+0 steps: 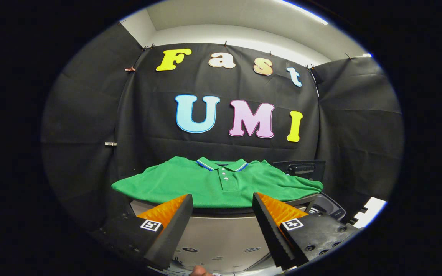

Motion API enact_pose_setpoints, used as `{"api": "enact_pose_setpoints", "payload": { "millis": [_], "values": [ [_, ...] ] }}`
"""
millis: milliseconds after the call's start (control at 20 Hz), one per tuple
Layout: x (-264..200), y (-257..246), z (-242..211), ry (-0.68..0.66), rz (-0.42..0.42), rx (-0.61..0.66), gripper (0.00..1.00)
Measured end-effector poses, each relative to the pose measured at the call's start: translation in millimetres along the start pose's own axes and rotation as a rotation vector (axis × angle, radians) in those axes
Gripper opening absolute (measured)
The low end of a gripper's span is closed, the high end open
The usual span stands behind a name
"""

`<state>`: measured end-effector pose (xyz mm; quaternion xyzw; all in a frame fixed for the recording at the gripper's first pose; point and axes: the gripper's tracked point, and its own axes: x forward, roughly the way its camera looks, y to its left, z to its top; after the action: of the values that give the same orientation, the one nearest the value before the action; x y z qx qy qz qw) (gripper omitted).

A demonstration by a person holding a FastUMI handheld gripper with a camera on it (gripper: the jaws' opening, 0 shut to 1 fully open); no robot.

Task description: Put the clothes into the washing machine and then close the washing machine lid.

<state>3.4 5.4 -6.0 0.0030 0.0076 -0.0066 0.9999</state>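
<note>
One green shirt (217, 184) lies spread flat across the top of one washer (221, 230), just ahead of the claw (223, 214) and slightly above the level of its two fingers. The shirt faces forward: its collar, edged with a blue and white stripe, sits at the far side, and a short placket with three pale buttons runs toward the claw. Its sleeves spread to either side and hang past the washer's top edge, the right one reaching farthest.

The claw is released, its two fingers held wide apart with nothing between them; they are near the shirt's front hem but do not touch it. Each finger carries one small square marker on its upper face. Between the fingers shows the washer's pale front panel with a few small dark marks.

Behind the shirt's right sleeve stands one dark panel (300, 168) with a handle-like bar across it; whether it is the washer's raised lid cannot be told. Below it, right of the washer, sits one dark rounded thing (330, 206), partly hidden by the right finger. Black cloth walls close in the booth on three sides.
</note>
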Motion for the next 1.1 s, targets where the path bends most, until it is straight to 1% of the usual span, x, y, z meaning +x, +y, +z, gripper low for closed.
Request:
{"api": "enact_pose_setpoints", "payload": {
  "millis": [700,1100],
  "values": [
    [4,3,-14,0.030,-0.005,0.010,0.98],
    [6,-3,-22,0.049,-0.022,0.010,0.97]
  ]
}}
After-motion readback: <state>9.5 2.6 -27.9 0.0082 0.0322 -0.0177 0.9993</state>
